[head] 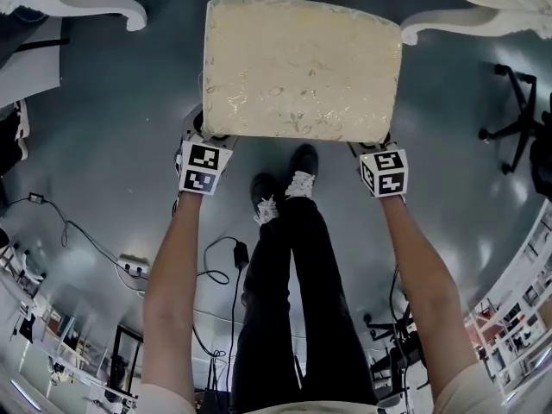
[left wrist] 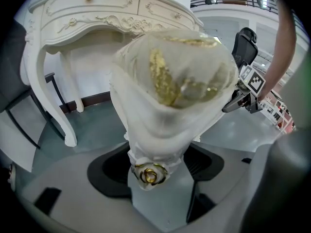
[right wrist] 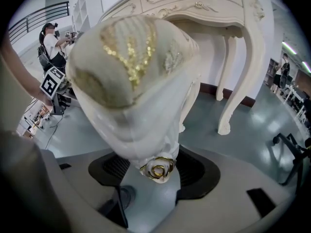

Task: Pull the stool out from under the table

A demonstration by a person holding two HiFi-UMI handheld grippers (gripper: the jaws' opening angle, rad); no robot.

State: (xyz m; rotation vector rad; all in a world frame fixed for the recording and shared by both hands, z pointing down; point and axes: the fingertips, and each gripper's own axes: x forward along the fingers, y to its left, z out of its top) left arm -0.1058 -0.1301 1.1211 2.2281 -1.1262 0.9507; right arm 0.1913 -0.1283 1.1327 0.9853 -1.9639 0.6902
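— So, where do we have the stool (head: 302, 67)?

— Straight ahead of us on the grey floor (head: 112, 128), just beyond our shoes (head: 297, 175). From the head view it sits between the two curved front legs (head: 112, 7) of the table (left wrist: 97, 13), with its far edge about level with them.

— And how does it look?

— From above we see a cream cushion with a faint leaf pattern, roughly rectangular with rounded corners. The gripper views add what the head view hides. There is gold stitching on the cushion, a white carved frame beneath it, and a gold-edged rosette (left wrist: 149, 174) at each near corner.

— What are the grippers doing?

— Our left gripper (head: 207, 141) is clamped on the stool's near left corner, and our right gripper (head: 371, 147) on its near right corner. In each gripper's own view the frame fills the gap and a dark pad presses it on either side, right by the rosette.

— Anything else only one view gives us?

— The left gripper view shows the table front on, white, with carved drawers and gold handles. A black office chair (left wrist: 245, 42) stands off to the right, and the other gripper's marker cube (left wrist: 255, 81) shows past the cushion. The right gripper view shows a person (right wrist: 51, 42) standing far back. Only the head view shows our arms and the cables (head: 86, 240) trailing on the floor.
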